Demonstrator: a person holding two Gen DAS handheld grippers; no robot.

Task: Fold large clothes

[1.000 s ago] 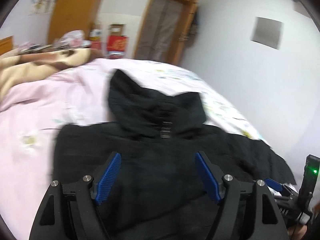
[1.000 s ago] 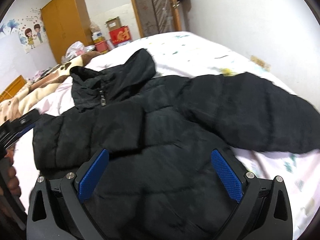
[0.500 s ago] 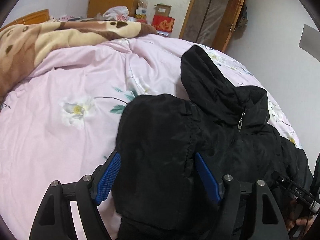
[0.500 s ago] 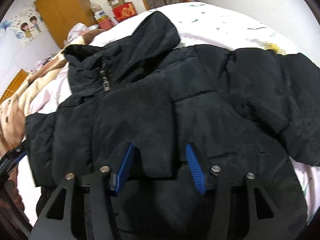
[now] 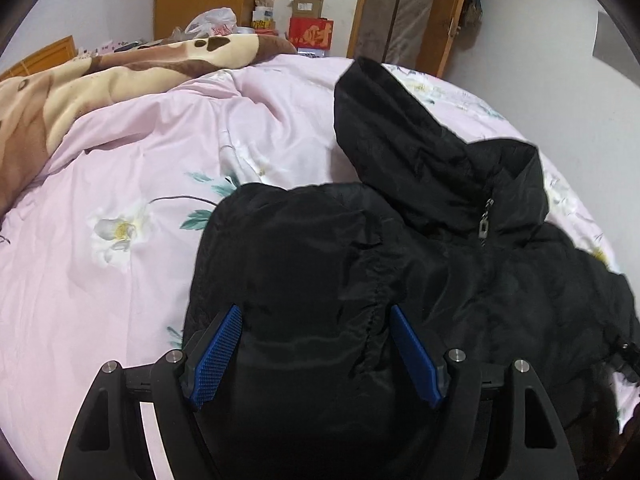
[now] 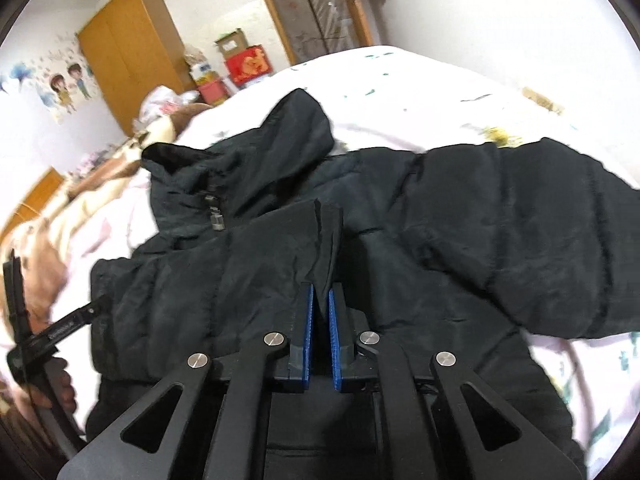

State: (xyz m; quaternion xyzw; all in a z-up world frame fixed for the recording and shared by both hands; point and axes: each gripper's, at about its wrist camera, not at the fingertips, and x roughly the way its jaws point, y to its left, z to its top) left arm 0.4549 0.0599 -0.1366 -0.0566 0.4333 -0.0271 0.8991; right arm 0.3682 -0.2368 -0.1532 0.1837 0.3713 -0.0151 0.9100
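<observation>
A black hooded puffer jacket (image 5: 400, 272) lies front up on the pink floral bed cover (image 5: 120, 280), hood toward the far end and zip pull (image 5: 483, 228) at the collar. My left gripper (image 5: 315, 312) hangs open just over the jacket's left shoulder, with the folded sleeve bulging between its blue pads (image 5: 218, 356). In the right wrist view the jacket (image 6: 500, 240) spreads with one sleeve stretched out to the right. My right gripper (image 6: 320, 290) is shut on a raised fold of the jacket's front near the middle. The left gripper (image 6: 60, 332) shows at that view's left edge, held by a hand.
A brown and cream blanket (image 5: 80, 92) is heaped at the bed's far left. Beyond the bed stand a wooden wardrobe (image 6: 128, 64), stacked boxes with a red one (image 5: 311, 34) and a door (image 5: 404, 12). A white wall runs close along the bed's right side.
The right gripper's jaws went from wide open to shut, pinching a fold of the jacket's front. The left gripper swung left and sank toward the jacket's left shoulder, still open.
</observation>
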